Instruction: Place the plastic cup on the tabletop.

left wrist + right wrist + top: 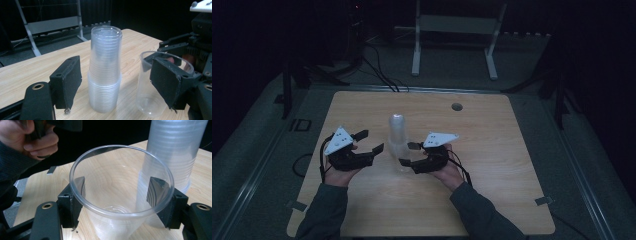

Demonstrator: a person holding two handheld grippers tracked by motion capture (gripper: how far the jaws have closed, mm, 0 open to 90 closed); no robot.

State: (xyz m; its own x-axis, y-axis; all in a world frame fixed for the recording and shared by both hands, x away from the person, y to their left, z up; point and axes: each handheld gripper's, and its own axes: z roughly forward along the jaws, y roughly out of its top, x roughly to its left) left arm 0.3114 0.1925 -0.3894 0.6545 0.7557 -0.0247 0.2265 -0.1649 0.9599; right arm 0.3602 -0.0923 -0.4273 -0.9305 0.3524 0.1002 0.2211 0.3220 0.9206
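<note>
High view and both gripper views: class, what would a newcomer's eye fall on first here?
First, the tall stack of clear plastic cups, upside down at the middle of the wooden table, between the two grippers. Next, the single clear cup standing upright beside the stack, with the right gripper closed around its sides. The left gripper is open, one jaw either side of the stack.

**Table and the items standing on it**

A light wooden table (492,165) with rounded corners and a small round hole (457,106) near its far edge. A stack (397,140) of clear cups stands upright near the middle of the top. A single clear cup (160,85) stands upright on the wood just beside the stack. Bits of tape (544,200) sit at the near corners.
</note>
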